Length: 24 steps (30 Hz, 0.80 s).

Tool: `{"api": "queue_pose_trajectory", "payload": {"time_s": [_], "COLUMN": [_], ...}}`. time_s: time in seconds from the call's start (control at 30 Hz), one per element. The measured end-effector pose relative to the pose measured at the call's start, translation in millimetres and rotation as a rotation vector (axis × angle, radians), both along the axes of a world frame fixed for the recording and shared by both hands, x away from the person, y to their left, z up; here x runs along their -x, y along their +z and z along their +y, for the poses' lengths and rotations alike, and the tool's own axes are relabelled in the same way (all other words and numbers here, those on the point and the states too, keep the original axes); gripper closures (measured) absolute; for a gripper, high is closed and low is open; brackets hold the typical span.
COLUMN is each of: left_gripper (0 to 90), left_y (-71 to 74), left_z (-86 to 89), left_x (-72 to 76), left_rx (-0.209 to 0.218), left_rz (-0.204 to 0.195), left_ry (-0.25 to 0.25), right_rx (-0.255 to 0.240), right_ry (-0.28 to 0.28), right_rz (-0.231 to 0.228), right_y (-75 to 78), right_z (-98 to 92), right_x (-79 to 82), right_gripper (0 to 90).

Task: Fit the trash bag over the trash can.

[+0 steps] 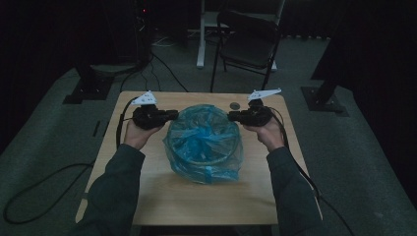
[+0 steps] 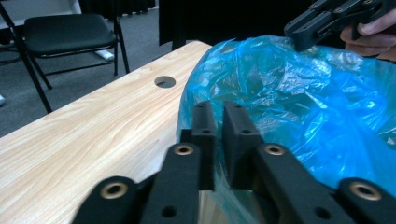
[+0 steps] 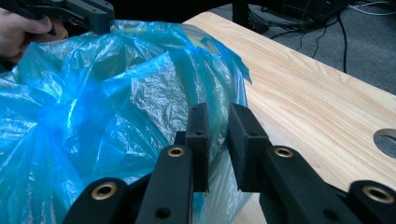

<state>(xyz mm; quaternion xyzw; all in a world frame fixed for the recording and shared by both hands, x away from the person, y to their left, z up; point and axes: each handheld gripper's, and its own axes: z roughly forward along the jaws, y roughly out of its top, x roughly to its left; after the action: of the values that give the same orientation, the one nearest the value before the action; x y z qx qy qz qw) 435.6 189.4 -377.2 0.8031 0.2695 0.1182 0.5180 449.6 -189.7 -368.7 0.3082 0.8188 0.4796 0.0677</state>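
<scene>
A round bin lined with a crinkled blue plastic bag (image 1: 204, 142) stands mid-table; the bag (image 2: 299, 102) bulges over the rim. My left gripper (image 1: 174, 114) is at the bag's left rim. In the left gripper view its jaws (image 2: 218, 109) stand almost together, pinching the film at the rim. My right gripper (image 1: 231, 116) is at the opposite rim. Its jaws (image 3: 218, 112) keep a narrow gap with the bag's edge (image 3: 93, 107) loose between them. Each gripper view also shows the other gripper (image 2: 327, 21) (image 3: 79, 14) across the bag.
The light wooden table (image 1: 196, 201) has a round cable hole (image 1: 235, 105) behind the bag. A black folding chair (image 1: 248, 44) stands beyond the far edge. Cables trail over the grey floor (image 1: 49, 187) at the left. A person's sleeves come in from below.
</scene>
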Motion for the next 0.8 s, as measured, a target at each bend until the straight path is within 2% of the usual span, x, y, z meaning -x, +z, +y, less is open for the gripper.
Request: {"api": "queue_pose_trajectory", "payload": {"time_s": [0.1,0.23,0.27,0.3,0.37,0.5,0.73,0.8], "left_gripper": [85.8,87.5,87.5,89.2,89.7,89.9,90.0,90.0], "left_y": [0.7,-0.1,-2.2,-2.2,-6.4,-12.5,-20.2,-27.4], "left_z": [-4.4,-7.8,-9.0,-9.0,-8.8,-9.3,-9.9,-6.7], "left_x": [-3.3,-7.1,-10.6,-10.6,-15.0,-20.8,-24.9,-24.3], "left_rx": [-0.009,-0.001,-0.011,-0.011,-0.017,-0.021,-0.027,-0.029], "left_rz": [-0.004,-0.009,-0.012,-0.012,0.003,0.020,0.044,0.058], "left_ry": [0.008,0.020,0.061,0.061,0.076,0.093,0.107,0.113], "right_rx": [-0.012,-0.011,-0.004,-0.004,0.001,0.006,0.014,0.027], "right_ry": [-0.004,-0.017,-0.028,-0.028,-0.055,-0.062,-0.097,-0.100], "right_rz": [-0.002,-0.010,-0.017,-0.017,-0.010,-0.008,0.028,0.048], "right_y": [1.6,2.9,3.1,3.1,1.2,-0.1,-6.9,-11.7], "right_z": [1.9,4.6,5.5,5.5,6.4,6.8,7.2,5.9], "right_x": [-4.0,-7.2,-8.6,-8.6,-14.1,-15.4,-23.7,-23.3], "right_gripper": [83.0,86.9,87.5,87.5,89.7,90.0,90.0,90.0]}}
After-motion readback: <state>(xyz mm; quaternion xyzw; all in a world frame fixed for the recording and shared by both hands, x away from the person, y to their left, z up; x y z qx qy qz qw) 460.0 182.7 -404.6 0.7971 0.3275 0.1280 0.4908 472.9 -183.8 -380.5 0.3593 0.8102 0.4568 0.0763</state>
